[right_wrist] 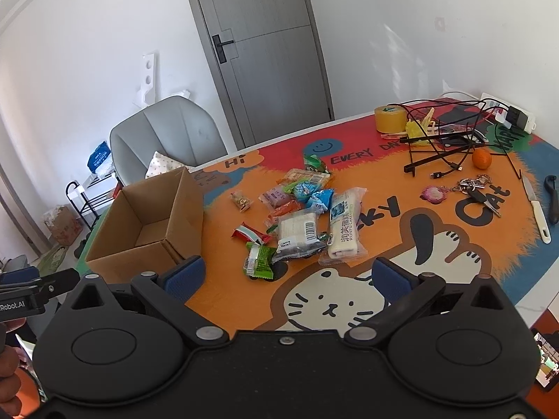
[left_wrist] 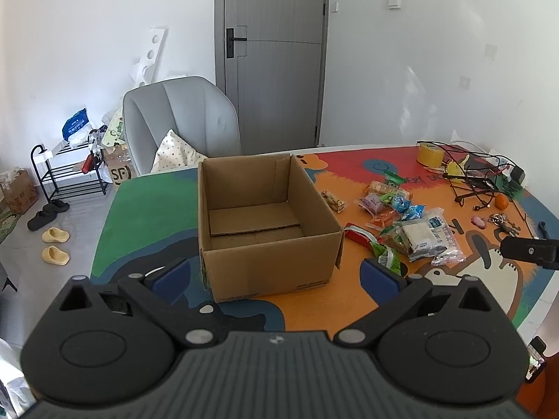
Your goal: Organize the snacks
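An open, empty cardboard box [left_wrist: 258,223] stands on the colourful table mat; it also shows in the right wrist view [right_wrist: 150,223] at the left. A pile of wrapped snacks [left_wrist: 401,223] lies to its right, and in the right wrist view [right_wrist: 304,213] it is straight ahead. It includes a green packet [right_wrist: 260,260], a red packet [right_wrist: 249,234] and a long white cake pack [right_wrist: 344,227]. My left gripper [left_wrist: 276,279] is open and empty just before the box. My right gripper [right_wrist: 288,277] is open and empty, short of the snack pile.
At the table's far right lie a tape roll [right_wrist: 389,118], tangled black cables [right_wrist: 447,139], an orange [right_wrist: 481,159], keys [right_wrist: 471,188], a knife [right_wrist: 536,209] and a power strip [right_wrist: 513,115]. A grey chair [left_wrist: 181,125] stands behind the table, with a shoe rack [left_wrist: 66,171] and slippers [left_wrist: 56,244] on the floor at the left.
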The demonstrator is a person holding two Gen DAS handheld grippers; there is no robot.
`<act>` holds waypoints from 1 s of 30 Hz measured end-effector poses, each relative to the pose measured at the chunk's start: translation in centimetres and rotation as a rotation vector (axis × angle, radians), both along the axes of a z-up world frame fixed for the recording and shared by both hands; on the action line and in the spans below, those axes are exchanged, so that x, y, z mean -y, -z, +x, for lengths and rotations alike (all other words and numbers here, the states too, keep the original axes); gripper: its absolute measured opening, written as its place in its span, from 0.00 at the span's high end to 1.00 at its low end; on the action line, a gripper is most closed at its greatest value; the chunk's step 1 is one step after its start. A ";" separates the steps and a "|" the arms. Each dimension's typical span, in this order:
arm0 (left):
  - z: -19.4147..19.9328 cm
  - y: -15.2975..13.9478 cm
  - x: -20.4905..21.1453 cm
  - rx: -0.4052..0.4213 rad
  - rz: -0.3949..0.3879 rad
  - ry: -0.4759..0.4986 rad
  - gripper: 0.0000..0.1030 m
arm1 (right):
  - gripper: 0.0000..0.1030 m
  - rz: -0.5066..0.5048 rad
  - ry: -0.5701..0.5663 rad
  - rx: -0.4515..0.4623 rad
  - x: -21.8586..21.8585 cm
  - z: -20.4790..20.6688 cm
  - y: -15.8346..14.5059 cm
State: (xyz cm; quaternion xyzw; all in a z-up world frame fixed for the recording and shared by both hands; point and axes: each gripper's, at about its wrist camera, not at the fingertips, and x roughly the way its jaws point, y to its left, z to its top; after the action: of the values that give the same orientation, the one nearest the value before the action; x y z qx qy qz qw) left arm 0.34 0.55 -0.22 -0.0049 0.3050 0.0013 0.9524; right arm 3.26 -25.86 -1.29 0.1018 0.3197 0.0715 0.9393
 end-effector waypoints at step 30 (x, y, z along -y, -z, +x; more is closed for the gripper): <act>0.2 0.3 -0.4 -0.016 0.001 -0.001 0.01 | 0.00 -0.062 0.010 -0.008 -1.2 0.1 0.4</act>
State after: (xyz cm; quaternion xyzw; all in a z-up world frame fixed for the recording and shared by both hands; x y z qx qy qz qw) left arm 0.56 0.96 -0.53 -0.0046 0.3128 0.0020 0.9498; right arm 3.40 -24.64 -1.68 0.0745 0.3249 0.0565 0.9411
